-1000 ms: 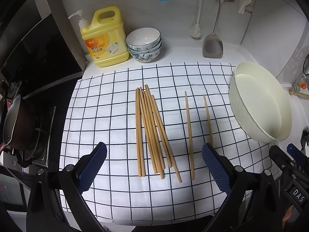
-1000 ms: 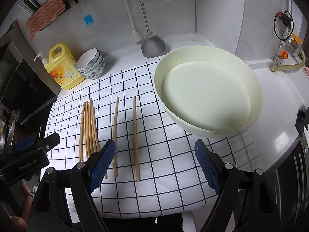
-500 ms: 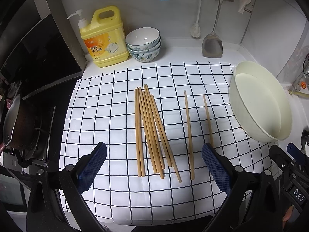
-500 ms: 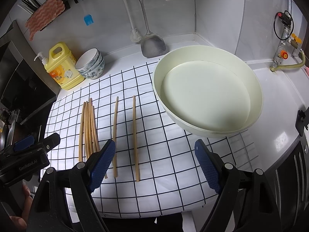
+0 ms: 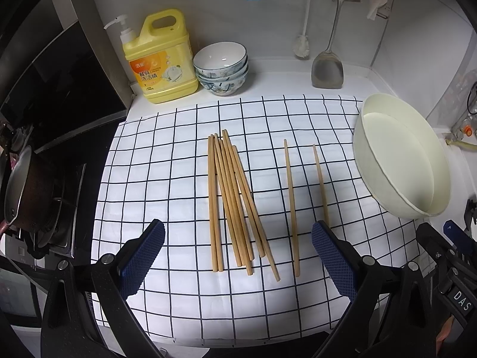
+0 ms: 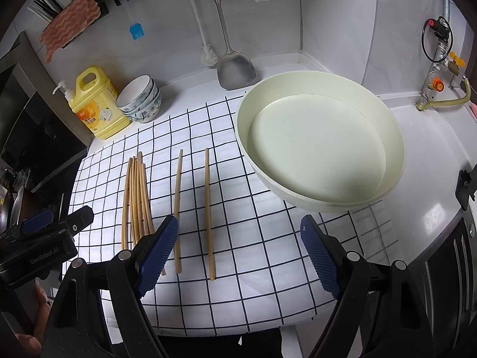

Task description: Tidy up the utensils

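Observation:
A bundle of several wooden chopsticks [image 5: 231, 200] [image 6: 137, 197] lies on the checked cloth [image 5: 167, 161] [image 6: 262, 244]. Two single chopsticks lie apart to its right, one nearer the bundle [image 5: 291, 205] [image 6: 178, 211] and one farther [image 5: 319, 179] [image 6: 208, 211]. My left gripper [image 5: 238, 256] hovers open over the near ends of the bundle, holding nothing. My right gripper [image 6: 238, 253] is open too, just right of the two single sticks' near ends, with nothing between its pads. A large cream basin [image 5: 402, 155] [image 6: 322, 146] sits at the right, empty.
A yellow detergent jug [image 5: 161, 56] [image 6: 95, 101] and stacked bowls [image 5: 222, 68] [image 6: 141, 100] stand at the back. A metal spatula [image 5: 327, 68] [image 6: 235, 68] and a brush [image 6: 205, 41] hang on the wall. A stove with a pan [image 5: 23, 188] lies left. A hand [image 6: 32, 322] holds the left gripper.

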Demonstrator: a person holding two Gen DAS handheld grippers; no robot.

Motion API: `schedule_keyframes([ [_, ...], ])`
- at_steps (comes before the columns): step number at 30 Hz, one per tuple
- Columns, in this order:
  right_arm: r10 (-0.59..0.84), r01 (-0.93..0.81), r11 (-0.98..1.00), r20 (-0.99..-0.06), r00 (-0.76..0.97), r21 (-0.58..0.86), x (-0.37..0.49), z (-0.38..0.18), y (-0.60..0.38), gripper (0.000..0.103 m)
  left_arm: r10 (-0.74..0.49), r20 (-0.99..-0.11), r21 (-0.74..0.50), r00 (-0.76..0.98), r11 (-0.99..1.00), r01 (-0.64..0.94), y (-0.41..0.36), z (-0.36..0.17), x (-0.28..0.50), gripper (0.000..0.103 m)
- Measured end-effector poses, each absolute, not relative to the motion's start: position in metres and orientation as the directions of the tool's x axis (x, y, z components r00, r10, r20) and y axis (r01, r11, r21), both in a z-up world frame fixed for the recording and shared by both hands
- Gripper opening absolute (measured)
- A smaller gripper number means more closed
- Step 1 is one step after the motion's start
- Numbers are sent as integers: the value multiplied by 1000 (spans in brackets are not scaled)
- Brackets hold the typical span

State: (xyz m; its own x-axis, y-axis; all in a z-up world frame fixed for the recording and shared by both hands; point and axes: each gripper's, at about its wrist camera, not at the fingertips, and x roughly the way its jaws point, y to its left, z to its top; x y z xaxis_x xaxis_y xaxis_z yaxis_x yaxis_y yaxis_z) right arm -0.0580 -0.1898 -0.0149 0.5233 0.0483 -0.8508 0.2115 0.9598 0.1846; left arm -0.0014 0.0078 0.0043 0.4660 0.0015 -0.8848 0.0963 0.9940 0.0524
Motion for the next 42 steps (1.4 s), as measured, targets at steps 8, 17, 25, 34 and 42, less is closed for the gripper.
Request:
schedule_keyframes([
  [8, 48, 211, 960, -851, 522, 184, -59, -14, -189, 80, 1, -885, 52, 465, 994, 97, 8, 4, -1, 97],
  [17, 44, 210, 961, -850, 525, 180, -59, -14, -189, 80, 0, -885, 51, 465, 994, 97, 8, 4, -1, 97],
  [25, 42, 207, 962, -848, 529, 176, -60, -12, -189, 80, 1, -883, 52, 469, 994, 94, 8, 4, -4, 97],
  [34, 39, 196, 966, -847, 530, 167, -58, -9, -178, 80, -7, -883, 37, 469, 996, 85, 22, 6, -5, 97],
  [42, 46, 167, 972, -832, 552, 164, -52, -9, -161, 80, -26, -869, 14, 495, 997, 77, 47, 0, 4, 97],
])
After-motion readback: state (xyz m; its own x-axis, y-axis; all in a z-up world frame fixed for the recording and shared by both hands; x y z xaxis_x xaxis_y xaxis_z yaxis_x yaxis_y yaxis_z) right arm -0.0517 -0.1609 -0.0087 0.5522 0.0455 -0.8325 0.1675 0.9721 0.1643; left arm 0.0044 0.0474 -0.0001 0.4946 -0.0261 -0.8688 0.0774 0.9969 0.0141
